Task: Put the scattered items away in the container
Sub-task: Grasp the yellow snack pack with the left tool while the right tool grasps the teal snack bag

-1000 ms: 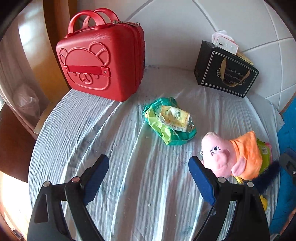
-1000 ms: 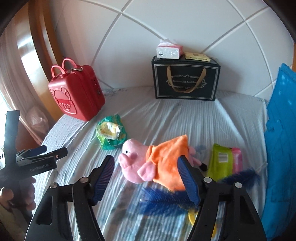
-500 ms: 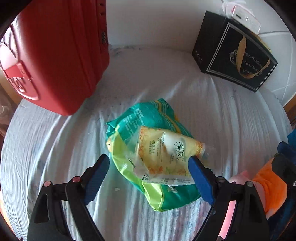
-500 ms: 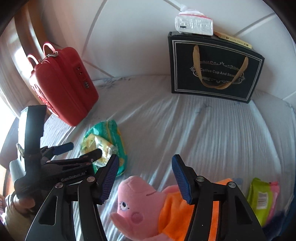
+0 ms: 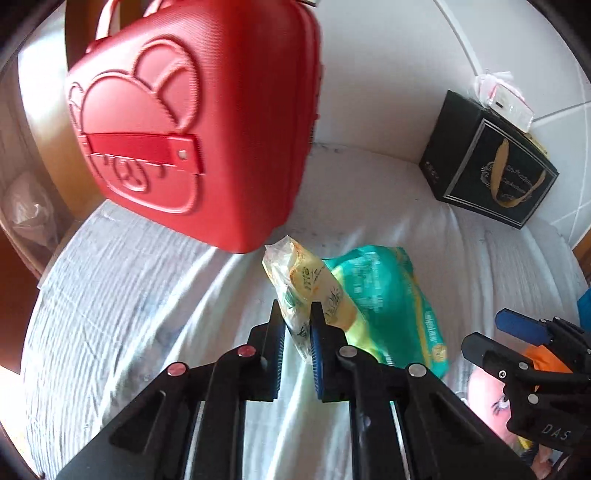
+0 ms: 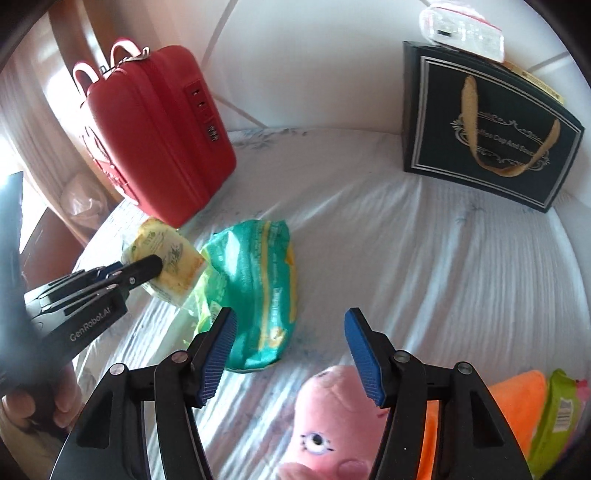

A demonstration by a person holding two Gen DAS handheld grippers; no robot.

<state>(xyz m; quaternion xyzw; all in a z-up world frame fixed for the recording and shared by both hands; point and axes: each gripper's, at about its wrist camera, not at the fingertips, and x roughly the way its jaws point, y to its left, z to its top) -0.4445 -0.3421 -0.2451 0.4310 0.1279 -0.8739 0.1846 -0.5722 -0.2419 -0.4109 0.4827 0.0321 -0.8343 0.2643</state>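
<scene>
Left gripper [image 5: 297, 325] has its fingers clamped on the yellow packet [image 5: 314, 284], pinching the clear wrapper near one end. From the right wrist view the packet [image 6: 166, 258] looks lifted a bit, tipped up at an angle, just beside the green pack [image 6: 255, 295] and right in front of the red case [image 6: 159, 133]. Can't say for sure whether its far end touches the sheet [image 6: 406, 258].

Green pack [image 5: 384, 295] lies flat on the white sheet [image 5: 129, 314], between the case [image 5: 199, 122] and the pig plush [image 6: 332, 424]. The case stands upright and is zipped shut, handles on top, bear face on the side toward the left camera.

Right gripper [image 6: 291, 350] hangs over the sheet with fingers wide apart, nothing between them. The pig's pink head sits just below its right finger, orange shirt [image 6: 517, 398] trailing off to the right. In the left view this gripper [image 5: 498, 332] pokes in from the right edge above the pig [image 5: 487, 398].

Next to the shirt there's a lime-green pouch [image 6: 561, 413] with a barcode, at the frame edge. Black gift bag [image 6: 491, 122] stands against the white wall at the back, with a tissue pack [image 6: 461, 29] on top.
</scene>
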